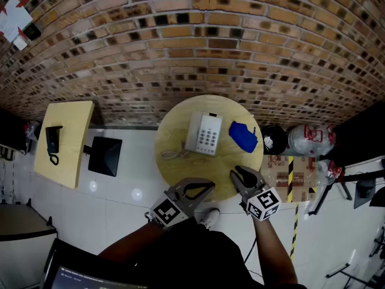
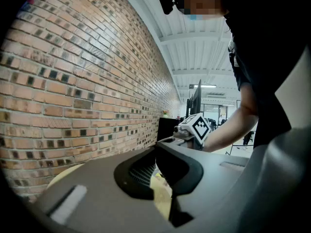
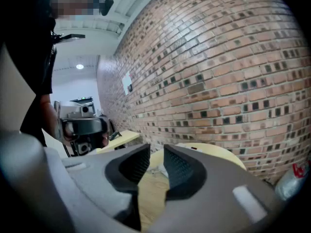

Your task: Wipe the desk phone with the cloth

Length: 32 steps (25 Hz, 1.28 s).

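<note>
In the head view a white desk phone [image 1: 203,133] lies on the round wooden table [image 1: 180,122], its coiled cord [image 1: 174,155] trailing toward the near left. A crumpled blue cloth [image 1: 243,136] sits to the right of the phone. Both grippers hover at the table's near edge, short of phone and cloth. My left gripper [image 1: 210,185] [image 2: 156,149] has its fingertips together and holds nothing. My right gripper [image 1: 234,172] [image 3: 156,152] shows a narrow gap between its ribbed pads [image 3: 177,169], with only the tabletop [image 3: 218,152] beyond.
A brick wall [image 1: 198,41] runs behind the table. At the left stand a rectangular wooden side table [image 1: 66,140] with a black handset [image 1: 53,142] and a black stool [image 1: 105,155]. Bags [image 1: 310,138] and a taped cardboard box [image 1: 289,179] crowd the right. The floor is white tile.
</note>
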{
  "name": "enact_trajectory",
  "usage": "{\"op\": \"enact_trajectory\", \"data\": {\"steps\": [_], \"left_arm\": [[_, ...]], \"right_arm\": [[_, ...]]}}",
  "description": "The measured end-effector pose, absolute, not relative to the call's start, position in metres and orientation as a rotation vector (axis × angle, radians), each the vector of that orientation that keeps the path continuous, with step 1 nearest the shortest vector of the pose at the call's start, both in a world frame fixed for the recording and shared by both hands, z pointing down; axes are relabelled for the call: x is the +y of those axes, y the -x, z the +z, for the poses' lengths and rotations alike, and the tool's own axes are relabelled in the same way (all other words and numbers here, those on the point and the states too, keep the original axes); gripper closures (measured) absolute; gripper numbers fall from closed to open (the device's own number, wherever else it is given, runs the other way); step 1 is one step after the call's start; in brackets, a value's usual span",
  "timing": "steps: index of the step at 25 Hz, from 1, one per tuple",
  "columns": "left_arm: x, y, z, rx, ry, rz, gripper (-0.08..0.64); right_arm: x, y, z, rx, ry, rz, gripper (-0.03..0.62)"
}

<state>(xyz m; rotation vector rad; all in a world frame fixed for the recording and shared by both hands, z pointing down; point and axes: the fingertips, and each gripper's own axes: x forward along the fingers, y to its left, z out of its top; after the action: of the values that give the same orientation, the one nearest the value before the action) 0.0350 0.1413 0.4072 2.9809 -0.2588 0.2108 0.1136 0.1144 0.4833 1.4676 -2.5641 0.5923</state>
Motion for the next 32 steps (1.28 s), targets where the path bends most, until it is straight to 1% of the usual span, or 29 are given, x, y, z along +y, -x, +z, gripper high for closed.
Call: {"op": "enact_trajectory", "data": {"steps": [7, 9, 14, 21, 26, 28, 31, 32], "left_arm": [[0.09, -0.046, 0.437, -0.195, -2.972, 0.244, 0.56], [0.078, -0.048, 0.445, -0.182, -2.964, 0.251, 0.56], [0.056, -0.046, 0.466, -0.161, -2.922, 0.282, 0.56], [0.031, -0.044, 0.481, -0.157, -2.873, 0.3, 0.56], [0.015, -0.04, 0.487, -0.179, -2.86, 0.309, 0.56], [0.01, -0.037, 0.49, -0.194, -2.852, 0.31, 0.56], [0.006, -0.035, 0.495, -0.211, -2.834, 0.316, 0.56], [0.005, -0.035, 0.495, -0.212, -2.832, 0.317, 0.559]], "right_arm": [[0.02, -0.174, 0.579, -2.326, -1.487, 0.71, 0.394], [-0.001, -0.187, 0.609, -2.26, -1.466, 0.751, 0.368], [-0.039, -0.218, 0.681, -2.099, -1.392, 0.825, 0.356], [-0.072, -0.243, 0.743, -1.954, -1.302, 0.907, 0.296], [-0.079, -0.253, 0.775, -1.864, -1.253, 0.909, 0.29], [-0.082, -0.255, 0.777, -1.832, -1.26, 0.876, 0.3], [-0.082, -0.254, 0.777, -1.811, -1.286, 0.892, 0.332], [-0.081, -0.254, 0.777, -1.809, -1.293, 0.914, 0.374]]}}
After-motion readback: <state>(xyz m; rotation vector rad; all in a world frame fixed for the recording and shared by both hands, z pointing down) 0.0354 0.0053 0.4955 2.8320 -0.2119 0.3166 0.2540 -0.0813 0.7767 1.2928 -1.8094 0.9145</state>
